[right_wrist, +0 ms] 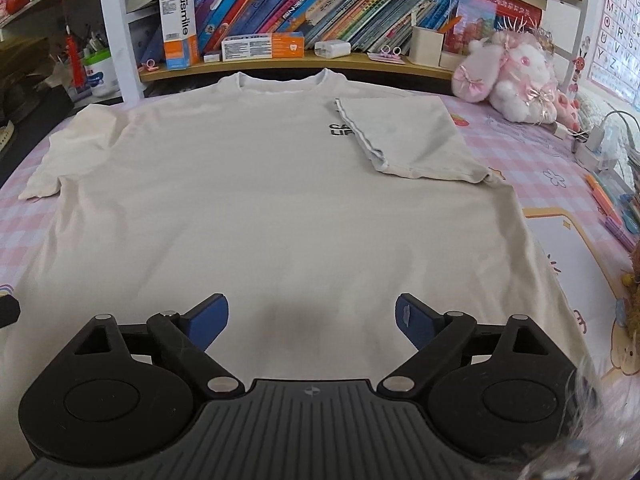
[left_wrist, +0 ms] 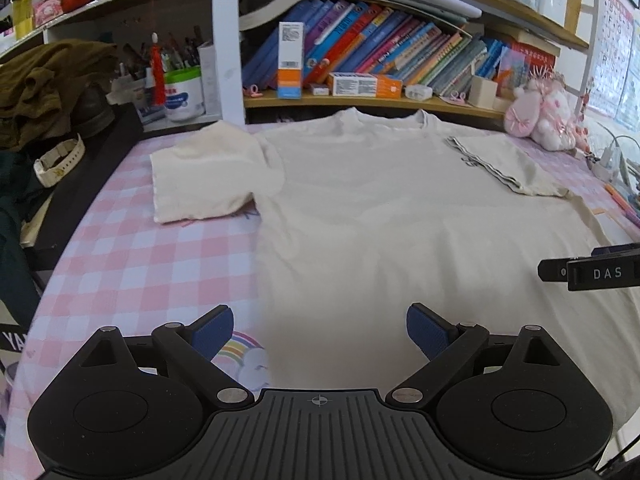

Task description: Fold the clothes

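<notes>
The cream T-shirt (right_wrist: 248, 184) lies flat on the pink checked table (left_wrist: 132, 256), collar toward the bookshelf (right_wrist: 304, 12). The right sleeve (right_wrist: 404, 136) is turned inward onto the chest, partly covering the printed logo (right_wrist: 338, 130). The left sleeve (left_wrist: 204, 176) lies spread outward on the checked cover. The body shows no lengthwise or crosswise fold.

Left claw (left_wrist: 320, 332): jaws wide, nothing between them, positioned over the hem area near the shirt's left edge. Right claw (right_wrist: 312, 322): jaws wide, nothing held, positioned over the hem at mid-width.

Risks from this state:
- The fabric is thin and flat against the table. A pinch taken too shallow would probably slip off; one taken too deep could catch the cover beneath.
- Lifting one edge alone would likely drag the body and disturb the turned-in right sleeve.
- The plush toy (right_wrist: 516, 80) and the charger with cables (right_wrist: 596, 140) stand near the shirt's right side; a wide swing there could snag or topple them.

View differences:
- The left wrist view shows the whole left sleeve, the olive garment (left_wrist: 48, 88) and a watch (left_wrist: 60, 160) beside the table, and the tip of the right claw entering at the frame edge.
- The right wrist view shows the logo lettering, the right table edge, and the pens (right_wrist: 612, 212).
</notes>
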